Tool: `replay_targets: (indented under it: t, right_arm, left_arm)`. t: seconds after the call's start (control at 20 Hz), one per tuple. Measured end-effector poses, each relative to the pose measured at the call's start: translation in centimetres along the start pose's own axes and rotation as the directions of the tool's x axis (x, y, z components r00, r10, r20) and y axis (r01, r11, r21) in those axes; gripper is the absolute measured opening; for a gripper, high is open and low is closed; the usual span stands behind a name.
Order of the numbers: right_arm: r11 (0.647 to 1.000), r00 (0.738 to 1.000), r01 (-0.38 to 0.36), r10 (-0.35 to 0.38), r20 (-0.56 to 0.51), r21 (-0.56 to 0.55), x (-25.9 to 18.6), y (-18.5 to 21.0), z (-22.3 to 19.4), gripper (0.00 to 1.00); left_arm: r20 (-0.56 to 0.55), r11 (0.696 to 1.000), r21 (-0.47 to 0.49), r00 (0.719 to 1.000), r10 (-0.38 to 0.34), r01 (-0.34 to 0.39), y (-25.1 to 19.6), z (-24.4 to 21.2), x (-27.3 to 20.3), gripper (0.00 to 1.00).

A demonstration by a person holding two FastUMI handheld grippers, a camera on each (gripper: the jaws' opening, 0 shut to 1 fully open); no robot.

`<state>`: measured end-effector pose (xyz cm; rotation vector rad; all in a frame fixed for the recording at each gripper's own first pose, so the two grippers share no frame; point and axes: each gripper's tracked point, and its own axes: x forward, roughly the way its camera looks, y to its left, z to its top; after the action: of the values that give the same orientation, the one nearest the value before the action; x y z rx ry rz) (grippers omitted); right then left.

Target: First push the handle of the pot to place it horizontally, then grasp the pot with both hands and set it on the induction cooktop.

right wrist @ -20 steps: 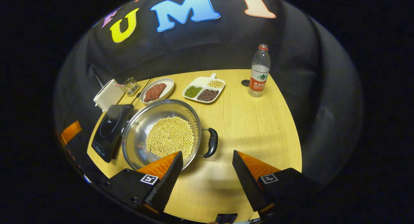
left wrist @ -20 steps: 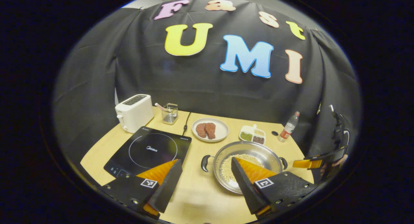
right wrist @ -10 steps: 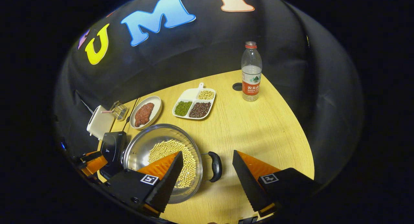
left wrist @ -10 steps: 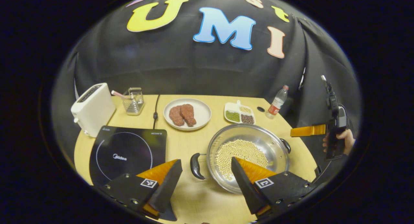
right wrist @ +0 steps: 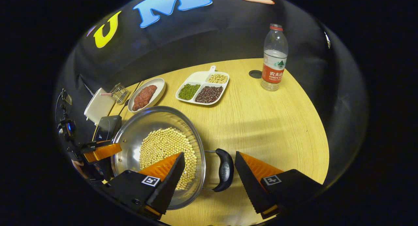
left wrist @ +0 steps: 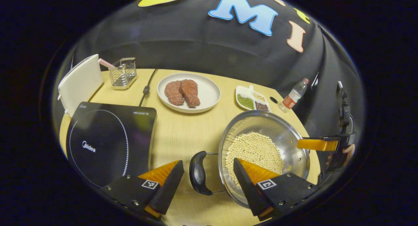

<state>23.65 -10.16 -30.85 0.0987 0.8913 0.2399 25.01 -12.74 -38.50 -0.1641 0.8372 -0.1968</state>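
Both grippers, left (left wrist: 208, 165) and right (right wrist: 209, 157), have closed in, jaws spread astride the pot's (left wrist: 263, 154) handles.

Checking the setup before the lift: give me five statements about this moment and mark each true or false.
1. The pot holds pale round beans. True.
2. The pot sits on the induction cooktop. False: it rests on the table, beside the cooktop.
3. The left gripper is open, with the pot's near handle between its fingers. True.
4. The right gripper is shut on its handle. False: it is open, its fingers apart on either side of that handle.
5. The water bottle lies on its side. False: it stands upright.
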Motion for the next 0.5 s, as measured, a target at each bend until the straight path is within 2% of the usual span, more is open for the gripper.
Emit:
replay_targets:
  t: [0.1, 0.2, 0.25, 0.35, 0.4, 0.5]
  right_arm:
    - [1.000, 1.000, -0.007, 0.007, -0.025, 0.010, 0.8, 0.2, -1.0, 0.98]
    - [1.000, 0.999, 0.000, 0.000, -0.034, -0.004, 1.4, -0.2, -1.6, 0.93]
    - [1.000, 0.999, 0.002, -0.002, -0.034, -0.016, 1.6, -0.3, -1.8, 0.98]
    - [1.000, 0.999, -0.009, 0.008, -0.034, -0.012, 1.8, 0.0, -1.9, 0.98]
    - [1.000, 0.999, -0.017, 0.017, -0.038, -0.006, 1.9, 0.2, -2.1, 0.92]
    - [1.000, 0.999, -0.006, 0.005, -0.036, -0.019, 2.3, 0.1, -2.2, 0.96]
  left_arm:
    - [-0.012, 1.000, -0.028, 1.000, -0.012, 0.012, -0.1, -0.5, 0.8, 0.93]
    - [-0.017, 0.999, -0.038, 0.999, -0.028, 0.027, -0.3, -0.8, 1.1, 0.93]
    - [-0.020, 0.999, -0.039, 0.999, -0.031, 0.030, -0.4, -0.9, 1.2, 0.93]
    - [-0.028, 0.999, -0.037, 0.999, -0.033, 0.032, -0.4, -1.1, 1.7, 0.93]
    - [-0.030, 0.999, -0.042, 0.999, -0.032, 0.031, -0.3, -1.1, 2.1, 0.93]
    - [-0.024, 0.999, -0.043, 0.999, -0.031, 0.030, -0.3, -1.0, 2.3, 0.79]
